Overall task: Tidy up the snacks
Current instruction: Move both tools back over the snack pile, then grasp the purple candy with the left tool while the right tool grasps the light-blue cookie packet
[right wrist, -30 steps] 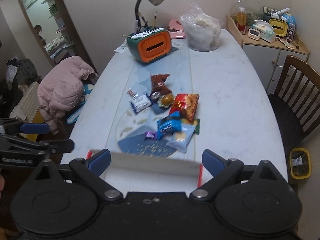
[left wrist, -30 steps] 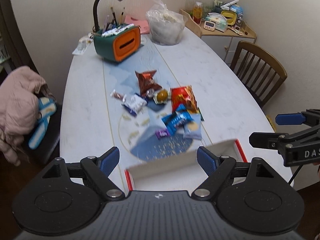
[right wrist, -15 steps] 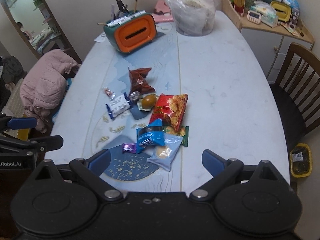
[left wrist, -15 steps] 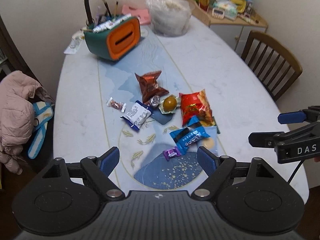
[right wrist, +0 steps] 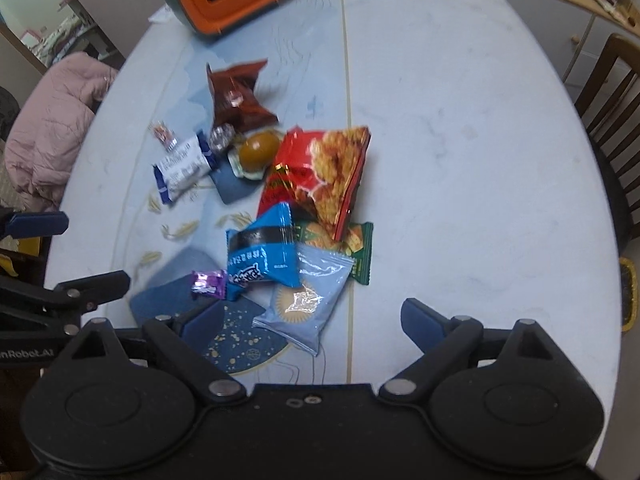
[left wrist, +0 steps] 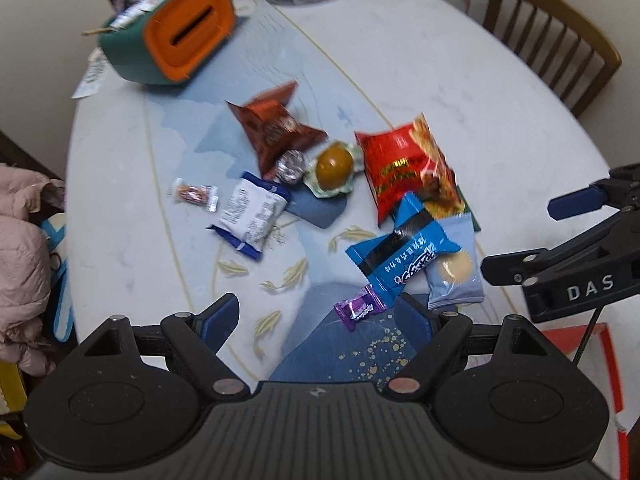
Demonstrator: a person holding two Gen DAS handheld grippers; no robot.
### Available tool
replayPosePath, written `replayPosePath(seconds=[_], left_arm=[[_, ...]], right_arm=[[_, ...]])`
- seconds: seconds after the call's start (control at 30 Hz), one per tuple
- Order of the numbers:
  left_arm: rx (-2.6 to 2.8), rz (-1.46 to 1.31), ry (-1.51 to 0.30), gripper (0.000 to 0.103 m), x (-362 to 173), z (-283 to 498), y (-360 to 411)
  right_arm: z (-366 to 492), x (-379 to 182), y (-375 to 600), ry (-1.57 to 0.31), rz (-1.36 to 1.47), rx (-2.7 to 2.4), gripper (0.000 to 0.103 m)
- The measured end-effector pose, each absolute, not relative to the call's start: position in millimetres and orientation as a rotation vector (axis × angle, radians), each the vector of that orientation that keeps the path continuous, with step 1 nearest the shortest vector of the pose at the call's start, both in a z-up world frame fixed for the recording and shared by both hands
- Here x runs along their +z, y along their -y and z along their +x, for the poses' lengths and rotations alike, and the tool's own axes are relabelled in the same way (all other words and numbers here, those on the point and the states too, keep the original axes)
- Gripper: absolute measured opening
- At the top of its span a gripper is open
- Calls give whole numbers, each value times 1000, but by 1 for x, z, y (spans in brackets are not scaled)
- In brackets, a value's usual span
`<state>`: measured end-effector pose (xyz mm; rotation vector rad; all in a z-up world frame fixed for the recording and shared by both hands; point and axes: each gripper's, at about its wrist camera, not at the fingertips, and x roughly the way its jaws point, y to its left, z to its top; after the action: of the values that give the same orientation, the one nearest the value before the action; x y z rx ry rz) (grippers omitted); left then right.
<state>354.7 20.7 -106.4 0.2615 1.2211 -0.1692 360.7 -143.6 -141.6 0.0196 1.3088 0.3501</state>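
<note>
A pile of snacks lies mid-table: a red chip bag point(left wrist: 404, 168) point(right wrist: 320, 176), a blue wafer packet point(left wrist: 400, 256) point(right wrist: 264, 256), a pale blue packet point(left wrist: 456, 272) point(right wrist: 304, 300), a purple candy point(left wrist: 358, 307) point(right wrist: 208, 282), a brown bag point(left wrist: 276, 128) and a white-and-blue packet point(left wrist: 252, 212). My left gripper point(left wrist: 318, 316) hangs open above the near edge of the pile, by the purple candy. My right gripper point(right wrist: 310, 320) hovers over the pale blue packet. Its jaws are closing but still wide, and the pads press on nothing.
A red-edged white box point(left wrist: 600, 360) sits at the near right corner. An orange-and-green tissue box point(left wrist: 176, 32) stands at the far left. A wooden chair point(left wrist: 552, 40) is beside the table on the right, and a pink jacket point(left wrist: 20, 260) is on the left.
Both grippers have sunk and moved forward over the snack pile, which now looms larger. The white box seen in front of both a second ago has dropped out of the middle of the views.
</note>
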Motion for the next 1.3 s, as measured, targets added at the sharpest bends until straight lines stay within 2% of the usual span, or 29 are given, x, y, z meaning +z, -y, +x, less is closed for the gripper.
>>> replayPosePath(seconds=[0.37,0.7,0.87,0.93,1.0,1.23,1.3], left_arm=[[-193,335,-1306,84,-168,379,-15],[-281,348,-1336,76,-194,383,-15],[-341,368,-1318,76,-198,382,-9],[-358,376,-1319,73,-200,382,-6],[-364,380,-1329,65,-204,383,-5],[-378,350,-1335,53,-208,384,-8],[-389,337,-1335,40,-208,382,-8]], right_arm=[[376,-191,126,-1404,-5,353,84],[384,-213,118,-1434,-2,363,73],[385,-214,109,-1419,-29,364,72],[384,-214,104,-1408,-63,361,65],[382,-214,101,-1399,-94,362,62],[380,-214,97,-1382,-135,375,52],[380,-213,98,-1378,-136,379,50]])
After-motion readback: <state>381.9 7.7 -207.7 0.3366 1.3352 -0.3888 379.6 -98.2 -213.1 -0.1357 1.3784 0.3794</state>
